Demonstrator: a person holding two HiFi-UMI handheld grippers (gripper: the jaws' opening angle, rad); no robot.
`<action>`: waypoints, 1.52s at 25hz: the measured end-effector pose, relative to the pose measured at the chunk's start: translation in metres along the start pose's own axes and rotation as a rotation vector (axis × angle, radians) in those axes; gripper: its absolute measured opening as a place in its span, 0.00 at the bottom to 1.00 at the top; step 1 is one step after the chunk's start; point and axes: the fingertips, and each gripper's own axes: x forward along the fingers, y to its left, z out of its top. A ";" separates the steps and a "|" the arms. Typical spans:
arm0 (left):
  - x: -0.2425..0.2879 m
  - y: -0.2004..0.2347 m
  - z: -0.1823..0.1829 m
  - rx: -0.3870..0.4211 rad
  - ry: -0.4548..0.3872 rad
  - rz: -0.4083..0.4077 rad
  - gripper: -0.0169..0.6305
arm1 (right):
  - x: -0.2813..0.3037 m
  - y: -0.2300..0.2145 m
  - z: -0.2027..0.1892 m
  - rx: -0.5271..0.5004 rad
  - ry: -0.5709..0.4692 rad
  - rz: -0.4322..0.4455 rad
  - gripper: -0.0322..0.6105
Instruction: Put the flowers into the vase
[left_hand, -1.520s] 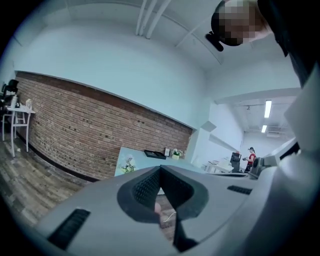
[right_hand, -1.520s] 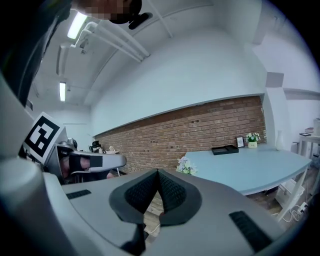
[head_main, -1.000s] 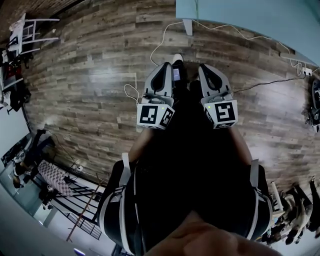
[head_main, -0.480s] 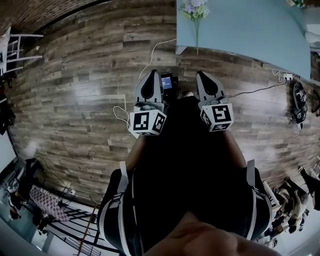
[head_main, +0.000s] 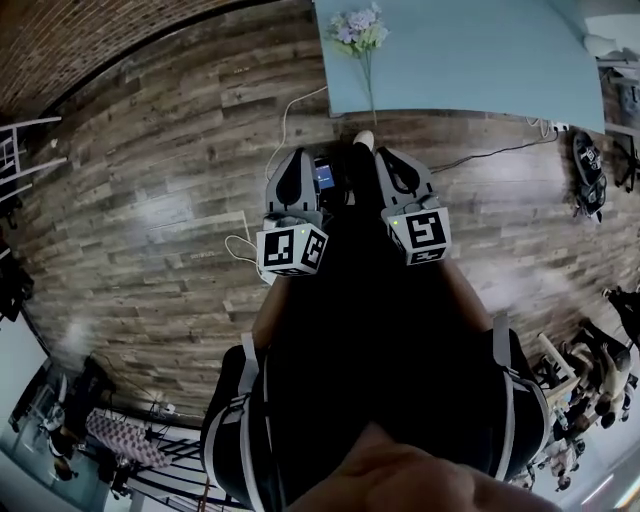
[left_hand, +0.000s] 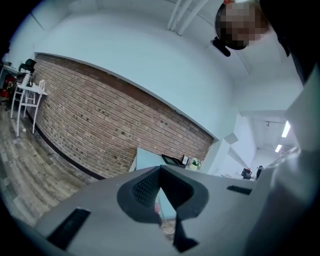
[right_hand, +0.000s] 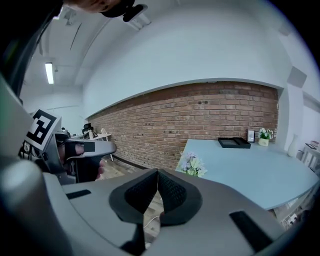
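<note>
A bunch of pale purple flowers (head_main: 358, 30) lies on the near left corner of a light blue table (head_main: 480, 60), stem towards me. They show in the right gripper view as flowers (right_hand: 192, 164) at the table's (right_hand: 250, 172) near corner. My left gripper (head_main: 298, 157) and right gripper (head_main: 386, 156) are side by side over the wooden floor, short of the table's edge, both pointing at it. The right gripper (right_hand: 157, 172) is shut with nothing in it. The left gripper (left_hand: 160, 171) has its tips together and holds nothing. I cannot make out a vase for certain.
Cables (head_main: 290, 110) run across the plank floor under the table edge. A black tray (right_hand: 234, 143) and a small potted plant (right_hand: 264, 135) stand at the table's far side by the brick wall. White chairs (left_hand: 25, 97) stand far left. A black thing (head_main: 585, 165) lies on the floor at right.
Both grippers have been carried forward towards the table. The table edge and the flowers have come further into the head view. Both stay shut.
</note>
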 end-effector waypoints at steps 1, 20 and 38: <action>0.008 -0.001 0.001 0.006 0.001 0.009 0.05 | 0.005 -0.008 0.001 0.016 0.000 0.001 0.08; 0.117 -0.026 0.029 0.139 -0.032 0.212 0.05 | 0.078 -0.145 0.032 0.231 -0.100 0.114 0.08; 0.184 0.022 0.064 0.146 0.053 0.123 0.05 | 0.211 -0.143 -0.038 0.274 0.314 0.133 0.41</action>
